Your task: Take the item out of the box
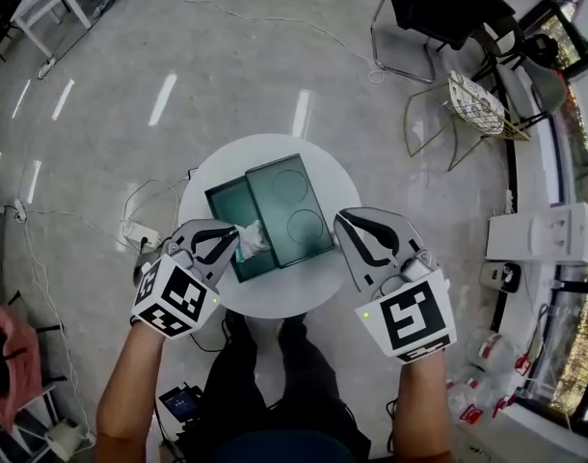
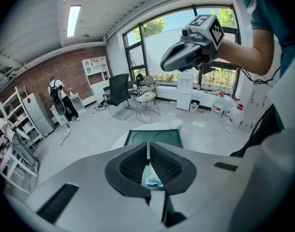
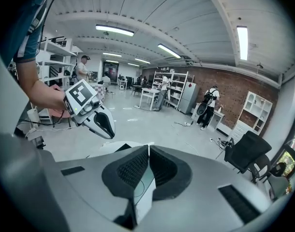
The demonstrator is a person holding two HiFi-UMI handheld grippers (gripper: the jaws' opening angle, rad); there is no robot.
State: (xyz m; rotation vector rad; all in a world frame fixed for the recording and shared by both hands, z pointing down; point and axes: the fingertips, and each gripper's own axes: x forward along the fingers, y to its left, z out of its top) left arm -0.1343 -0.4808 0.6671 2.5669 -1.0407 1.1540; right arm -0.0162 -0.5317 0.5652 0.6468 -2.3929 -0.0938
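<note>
A dark green box (image 1: 234,222) sits on a round white table (image 1: 275,299), its open compartment on the side nearer the left gripper. Its lid (image 1: 292,208), marked with two circle outlines, lies across the box's other half. The item (image 1: 253,237), a crumpled white piece with a touch of blue, is in the open compartment at the box's near edge. The left gripper (image 1: 232,238) hangs over the box's near-left corner and points down at the item. In the left gripper view its jaws are closed, tip against tip, and the item (image 2: 151,179) shows through the gap behind the tips. Whether the tips touch it cannot be told. The right gripper (image 1: 345,222) hovers just off the box's right side, beside the lid. Its jaws are also pressed together with nothing between them, as the right gripper view shows. Both grippers are tilted down towards the box from the person's side of it.
</note>
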